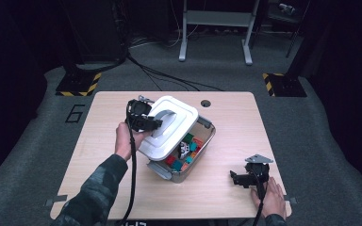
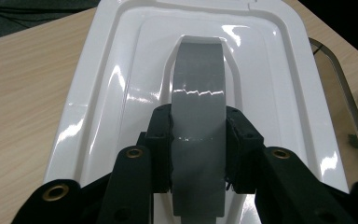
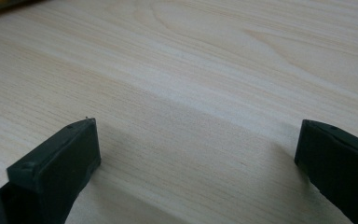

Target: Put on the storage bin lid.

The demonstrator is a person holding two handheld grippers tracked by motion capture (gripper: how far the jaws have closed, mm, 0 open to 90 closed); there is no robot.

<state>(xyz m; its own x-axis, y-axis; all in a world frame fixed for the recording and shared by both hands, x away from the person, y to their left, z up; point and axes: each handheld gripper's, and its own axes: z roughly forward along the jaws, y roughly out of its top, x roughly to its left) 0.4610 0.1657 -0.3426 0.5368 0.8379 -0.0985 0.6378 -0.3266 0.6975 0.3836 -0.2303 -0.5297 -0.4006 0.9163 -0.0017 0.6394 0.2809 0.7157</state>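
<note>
A white box lid (image 1: pixel 172 126) with a grey handle (image 2: pixel 198 88) hangs tilted over a clear plastic box (image 1: pixel 204 141) in the middle of the table. My left gripper (image 1: pixel 147 123) is shut on that grey handle, its pads (image 2: pixel 164 140) pressing both sides. Inside the box lie several small coloured blocks (image 1: pixel 186 151), red, teal and orange. My right gripper (image 1: pixel 239 179) rests on the table at the front right, jaws wide apart with bare wood between them (image 3: pixel 200 140).
The wooden table (image 1: pixel 231 117) has a round cable hole (image 1: pixel 205 102) near its far edge. The box's grey latch (image 1: pixel 159 170) sticks out toward the front. Cables trail from both grippers toward the front edge.
</note>
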